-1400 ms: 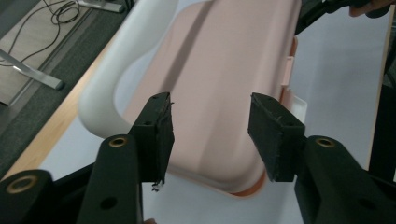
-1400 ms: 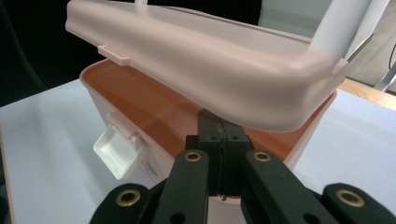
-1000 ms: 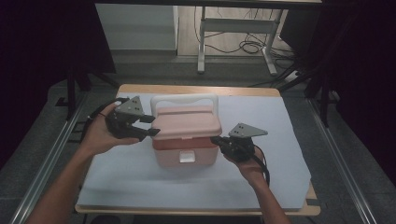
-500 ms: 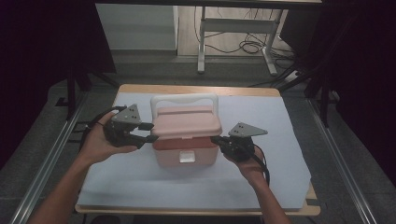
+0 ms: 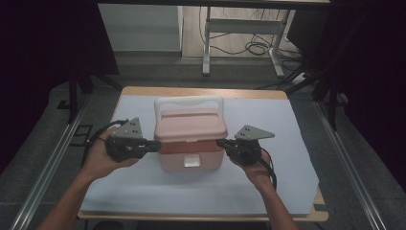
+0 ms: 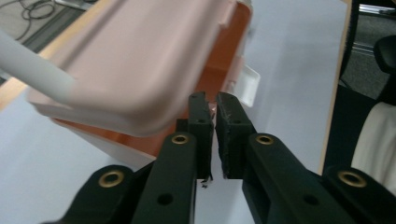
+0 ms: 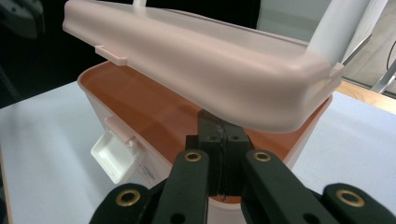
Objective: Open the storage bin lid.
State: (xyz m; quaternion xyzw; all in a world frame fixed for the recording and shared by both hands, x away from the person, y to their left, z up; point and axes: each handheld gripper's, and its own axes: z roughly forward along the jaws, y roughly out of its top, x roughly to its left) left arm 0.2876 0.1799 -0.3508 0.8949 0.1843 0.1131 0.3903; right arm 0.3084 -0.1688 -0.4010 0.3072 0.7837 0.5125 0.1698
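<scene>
Since a second earlier, the left hand-held gripper (image 5: 154, 144) had dropped beside the pink plastic lidded box with a white handle (image 5: 190, 137) on the white-covered worktop (image 5: 282, 143), its jaws just closing together on the box's rim. The right hand-held gripper (image 5: 221, 142) stayed clamped on the opposite rim, probably so both sides shared the box's weight.
</scene>
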